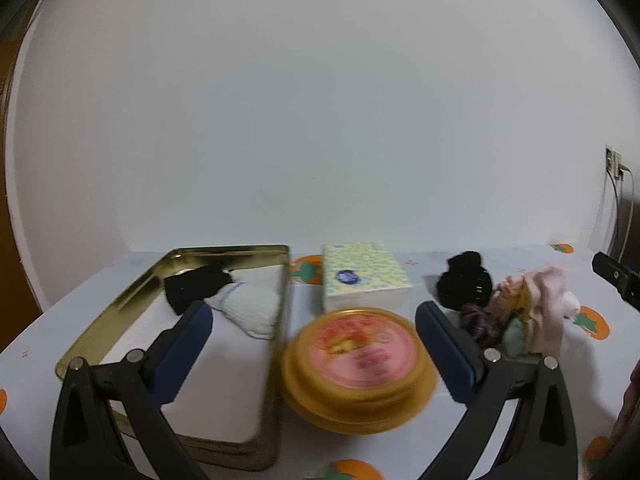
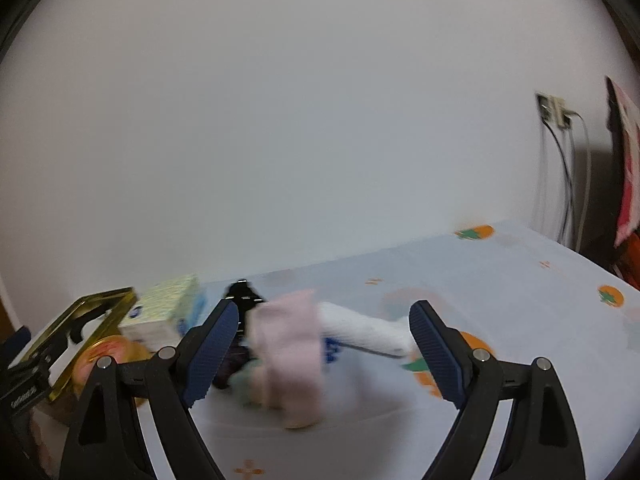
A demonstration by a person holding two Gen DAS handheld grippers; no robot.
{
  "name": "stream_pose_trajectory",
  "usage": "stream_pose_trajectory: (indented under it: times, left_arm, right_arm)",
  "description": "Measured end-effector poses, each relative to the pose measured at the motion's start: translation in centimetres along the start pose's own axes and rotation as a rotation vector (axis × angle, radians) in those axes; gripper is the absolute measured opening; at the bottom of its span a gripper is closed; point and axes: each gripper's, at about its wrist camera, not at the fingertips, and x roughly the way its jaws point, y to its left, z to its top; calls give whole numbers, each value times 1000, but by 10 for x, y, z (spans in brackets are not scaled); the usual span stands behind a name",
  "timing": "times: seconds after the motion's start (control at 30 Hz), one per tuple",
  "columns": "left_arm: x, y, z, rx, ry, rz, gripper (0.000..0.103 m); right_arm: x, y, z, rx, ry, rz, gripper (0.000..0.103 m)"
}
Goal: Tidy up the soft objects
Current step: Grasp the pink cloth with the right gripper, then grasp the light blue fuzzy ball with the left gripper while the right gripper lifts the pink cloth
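My left gripper is open, its blue-padded fingers wide apart above the table. A heap of soft things lies to its right: a black cloth, a pink cloth and a purple scrunchie. The gold tin tray on the left holds a black sock and a white sock. My right gripper is open too. The blurred pink cloth and a white sock lie on the table between and beyond its fingers, with no pad pressing on them.
A round gold tin with a pink lid sits on the table between the left fingers, untouched. A yellow tissue pack stands behind it. The fruit-print tablecloth stretches to the right. A white wall rises behind, with a socket and cables.
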Motion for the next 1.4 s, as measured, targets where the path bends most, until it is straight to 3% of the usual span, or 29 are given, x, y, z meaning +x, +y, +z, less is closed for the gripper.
stream_pose_trajectory:
  times: [0.2,0.4,0.6,0.67,0.73,0.83,0.97,1.2,1.3,1.4]
  left_arm:
    - [-2,-34,0,64,15,-17,103]
    - [-9,-64,-1,157,-14,-59,103]
    - [0,-60,1,127,25,-69,103]
    - [3,-57,2,110,41,-66,103]
    - [5,-56,1,102,56,-62,103]
    - [7,-57,1,107,66,-56,103]
    - [7,-61,0,126,64,-51,103]
    - [9,-69,0,162,73,-88,103]
    - [10,-78,1,142,81,-170,103]
    - [21,-95,1,127,144,-287,102]
  right_arm:
    - [7,-24,3,43,51,2,89]
    - [32,-15,-5,52,232,170,89]
    - [66,-2,-9,24,372,246,88]
    - [74,0,-12,30,414,278,68]
    - [79,-2,-14,45,450,299,55]
    - [80,-6,-17,51,465,297,19]
    - [64,-11,-8,41,420,304,10]
    - [17,-41,26,88,156,253,10]
    - [7,-48,35,105,95,222,10]
    - [8,-46,37,109,72,214,10]
